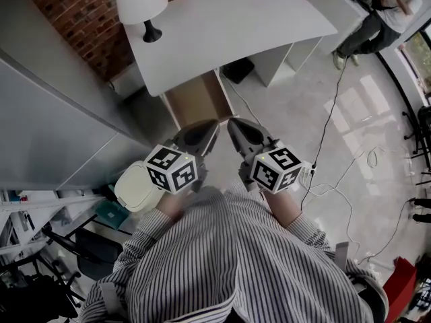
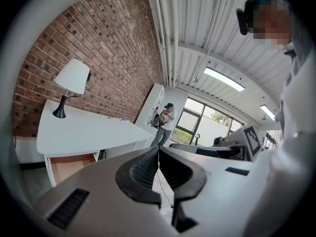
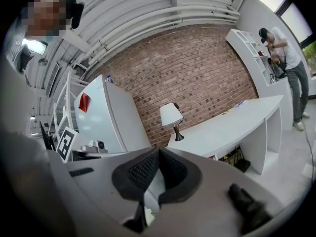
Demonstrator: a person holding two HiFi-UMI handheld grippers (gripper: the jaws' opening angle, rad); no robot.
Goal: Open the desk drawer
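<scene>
Grippers up, side by side in front of the striped shirt [image 1: 222, 261], both pointing toward the white table [image 1: 222, 25]. The left hand-held gripper [image 1: 210, 128] has its jaws pressed together, ribbed pads meeting at the tips with nothing between them; its own view confirms it. Same on the right: the right hand-held gripper [image 1: 234, 126] is closed tight and empty. The two tips sit near each other, apart, neither touching anything.

And the drawer [image 1: 199, 99]? That's the wood-coloured front tucked under the table's near end, below the lamp [image 1: 141, 5]. It sits just beyond the gripper tips in the head view, no contact with either one, and whether it's pulled out at all I can't tell from here. The left gripper view catches it low on the left, under the tabletop.

Behind the table runs a brick wall [image 1: 81, 12]. Off to the far right, another person [image 1: 380, 15] stands by the shelves, and a cable [image 1: 330, 126] trails across the floor.
</scene>
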